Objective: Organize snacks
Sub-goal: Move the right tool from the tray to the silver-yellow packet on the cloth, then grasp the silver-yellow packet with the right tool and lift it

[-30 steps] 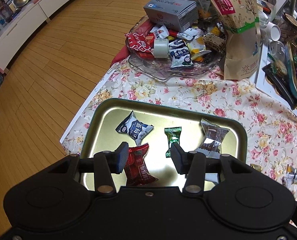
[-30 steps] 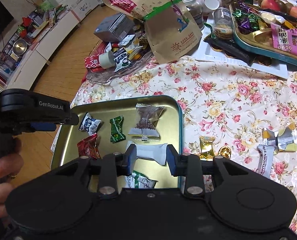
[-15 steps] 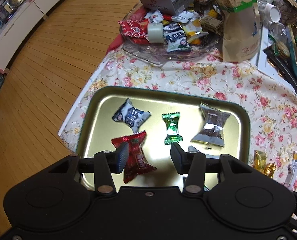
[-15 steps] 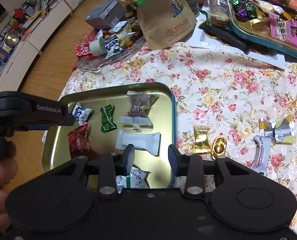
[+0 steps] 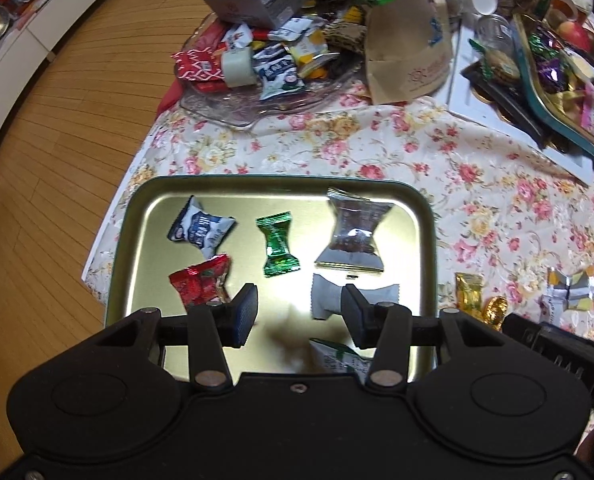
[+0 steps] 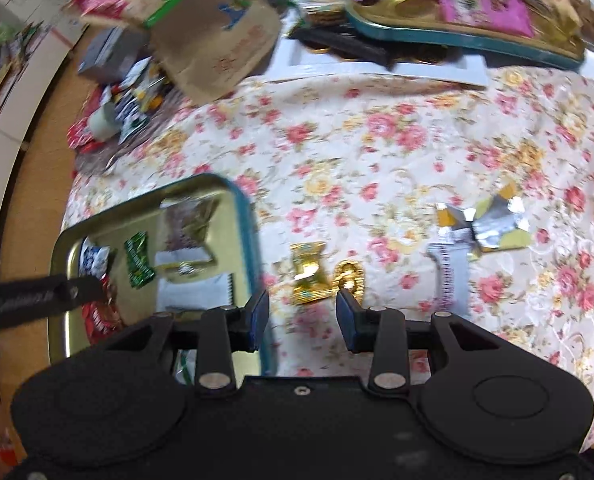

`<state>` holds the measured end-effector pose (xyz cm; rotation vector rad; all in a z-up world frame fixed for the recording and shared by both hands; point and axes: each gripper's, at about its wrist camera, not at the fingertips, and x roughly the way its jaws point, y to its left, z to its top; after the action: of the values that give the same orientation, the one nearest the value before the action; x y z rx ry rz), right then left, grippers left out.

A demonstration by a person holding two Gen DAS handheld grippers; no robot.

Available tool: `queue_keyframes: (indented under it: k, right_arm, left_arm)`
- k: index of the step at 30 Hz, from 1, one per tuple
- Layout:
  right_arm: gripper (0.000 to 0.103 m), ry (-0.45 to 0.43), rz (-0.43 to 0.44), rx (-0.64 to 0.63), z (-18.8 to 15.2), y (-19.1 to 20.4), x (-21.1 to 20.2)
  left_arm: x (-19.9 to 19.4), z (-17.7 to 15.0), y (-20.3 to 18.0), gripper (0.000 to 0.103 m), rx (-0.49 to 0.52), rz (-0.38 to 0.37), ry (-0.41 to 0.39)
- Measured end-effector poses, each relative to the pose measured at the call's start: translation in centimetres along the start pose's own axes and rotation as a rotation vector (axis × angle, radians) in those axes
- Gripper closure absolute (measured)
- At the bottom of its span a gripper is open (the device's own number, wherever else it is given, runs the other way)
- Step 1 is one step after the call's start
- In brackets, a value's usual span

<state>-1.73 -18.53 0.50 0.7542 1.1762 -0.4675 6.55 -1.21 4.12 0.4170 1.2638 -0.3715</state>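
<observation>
A gold tray with a green rim [image 5: 137,240] lies on the flowered cloth. It holds a blue-white candy [image 5: 199,230], a green candy [image 5: 277,246], a red candy [image 5: 201,286], a silver-brown packet [image 5: 353,236], a white packet [image 5: 327,298] and a green-white packet [image 5: 337,356]. My left gripper [image 5: 297,316] hovers open over the tray's near half, with nothing between its fingers. My right gripper [image 6: 301,316] is open over the cloth just right of the tray rim [image 6: 249,240]. A gold candy [image 6: 309,276] and a gold coin sweet [image 6: 351,276] lie just beyond its tips. The right wrist view is motion-blurred.
Silver-yellow wrappers [image 6: 481,224] and a long grey strip packet [image 6: 449,276] lie on the cloth further right. At the back stand a glass dish piled with snacks [image 5: 257,108], a brown paper bag [image 5: 409,52] and another tray of sweets [image 5: 557,100]. Left of the tray the table ends above wooden floor.
My right gripper has swung right, from over the white packet in the tray to the cloth by the gold candies. My left gripper has drifted right across the tray.
</observation>
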Motion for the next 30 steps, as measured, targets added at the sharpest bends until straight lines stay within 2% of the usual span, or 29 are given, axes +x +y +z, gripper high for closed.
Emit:
queue_keyframes:
  k: [8, 20, 25, 30]
  right_arm:
    - [0.063, -0.021, -0.061, 0.174, 1.4, -6.6, -0.7]
    - [0.063, -0.082, -0.131, 0.342, 2.0, -15.3, -2.3]
    - [0.063, -0.133, -0.143, 0.340, 2.3, -16.1, -1.7]
    - [0.061, -0.183, -0.125, 0.236, 3.2, -13.8, -0.8]
  left_arm:
    - [-1.1, -0.4, -2.4, 0.049, 0.054, -0.055, -0.002]
    - [-3.3, -1.2, -6.7, 0.049, 0.145, -0.147, -0.016]
    - [-3.7, -1.4, -7.8, 0.049, 0.164, -0.174, -0.009]
    - [-3.6, -1.4, -8.1, 0.049, 0.161, -0.175, -0.001]
